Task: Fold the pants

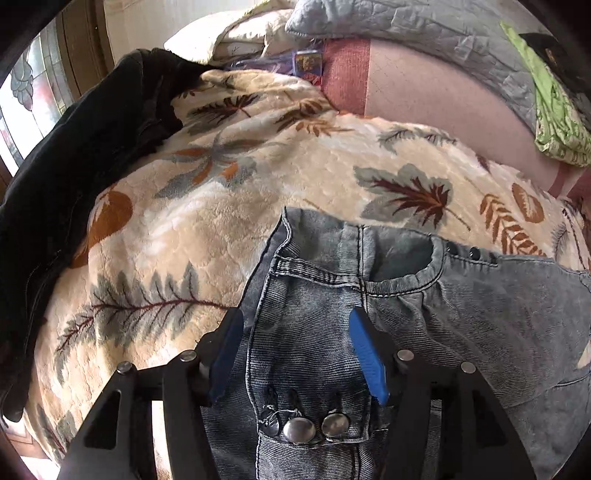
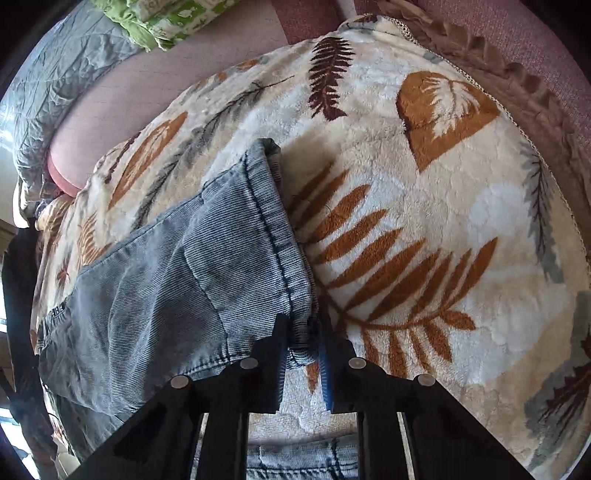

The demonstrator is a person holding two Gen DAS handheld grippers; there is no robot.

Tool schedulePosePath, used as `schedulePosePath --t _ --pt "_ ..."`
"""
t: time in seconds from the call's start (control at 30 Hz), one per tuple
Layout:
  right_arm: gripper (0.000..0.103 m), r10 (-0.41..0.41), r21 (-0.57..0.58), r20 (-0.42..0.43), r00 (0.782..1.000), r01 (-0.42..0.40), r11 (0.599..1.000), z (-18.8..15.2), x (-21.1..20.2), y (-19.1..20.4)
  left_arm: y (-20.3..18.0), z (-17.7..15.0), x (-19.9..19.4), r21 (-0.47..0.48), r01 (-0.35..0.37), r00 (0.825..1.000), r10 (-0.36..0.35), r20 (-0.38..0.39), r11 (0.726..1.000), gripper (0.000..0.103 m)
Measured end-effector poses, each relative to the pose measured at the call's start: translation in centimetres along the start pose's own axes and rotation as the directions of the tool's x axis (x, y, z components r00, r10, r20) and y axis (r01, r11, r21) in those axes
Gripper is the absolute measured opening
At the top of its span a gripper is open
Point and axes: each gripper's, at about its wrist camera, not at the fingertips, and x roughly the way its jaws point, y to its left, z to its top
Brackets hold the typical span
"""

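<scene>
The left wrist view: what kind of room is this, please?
Probably a bedroom, on a bed. The jeans lie on a plush leaf-patterned blanket, with a grey quilt and a pale pillow behind.

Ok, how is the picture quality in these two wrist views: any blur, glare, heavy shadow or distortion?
Left wrist: sharp, strong fisheye bulge, black corners; the stained-glass window at the left edge is bright; the jeans show their stitching clearly. Right wrist: equally sharp and warped; the leaf-print blanket is evenly lit, with a dark shadow beside the hem.
</scene>
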Motion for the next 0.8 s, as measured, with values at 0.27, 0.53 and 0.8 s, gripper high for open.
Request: schedulePosePath --t 0.27,0.53,0.8 --pt "0.018 -0.138 -0.124 -0.014 0.99 0.135 0.983 -2.0 -2.0 -0.8 -0.2 0.2 0.9 0.033 -0.061 0.998 0.062 -0.028 0.998 0.068" --pt "0.058 -0.163 -0.076 0.146 0.976 0.175 0.982 -3.2 -4.7 -1.4 -0.5 0.1 -4.2 0.05 -0.048 0.994 0.042 0.103 0.998 0.068" --pt "0.075 0.066 -0.04 0.003 0.998 -0.065 0.997 -4.4 0.3 0.6 -2.8 -1.9 2.0 0.189 -0.13 0.986 0.146 -0.075 0.973 0.081"
